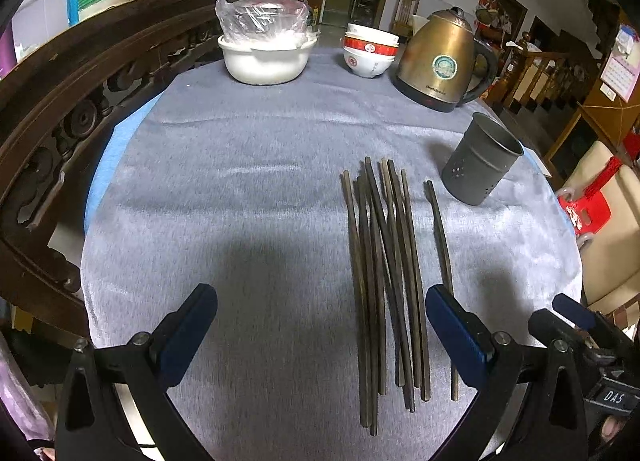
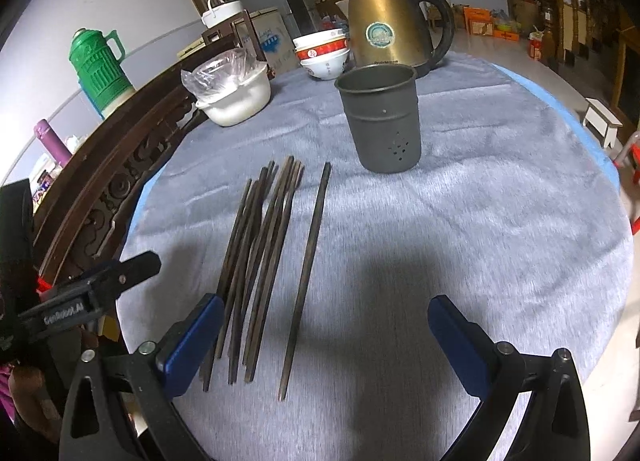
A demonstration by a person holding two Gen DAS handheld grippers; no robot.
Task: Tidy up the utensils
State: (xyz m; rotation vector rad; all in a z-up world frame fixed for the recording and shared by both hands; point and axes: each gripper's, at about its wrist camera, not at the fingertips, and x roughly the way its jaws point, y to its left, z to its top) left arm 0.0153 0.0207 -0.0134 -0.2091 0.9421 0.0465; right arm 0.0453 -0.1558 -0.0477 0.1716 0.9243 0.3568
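Left gripper point(image 1: 321, 315) held wide, empty, above near edge of cloth point(image 1: 240, 189). Right gripper point(image 2: 326, 327) held wide, empty. Chopsticks point(image 1: 384, 281) bundled flat on cloth, one chopstick point(image 2: 306, 273) set apart right. Holder point(image 2: 380, 117) upright, far right of bundle.

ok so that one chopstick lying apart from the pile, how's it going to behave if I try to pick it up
The lone chopstick looks straight and rigid, so it probably won't flex. It's thin and lies flat on the fuzzy cloth, so a grasp may slip or pinch fabric. Its faceted look suggests it is unlikely to roll far. Likely very light.
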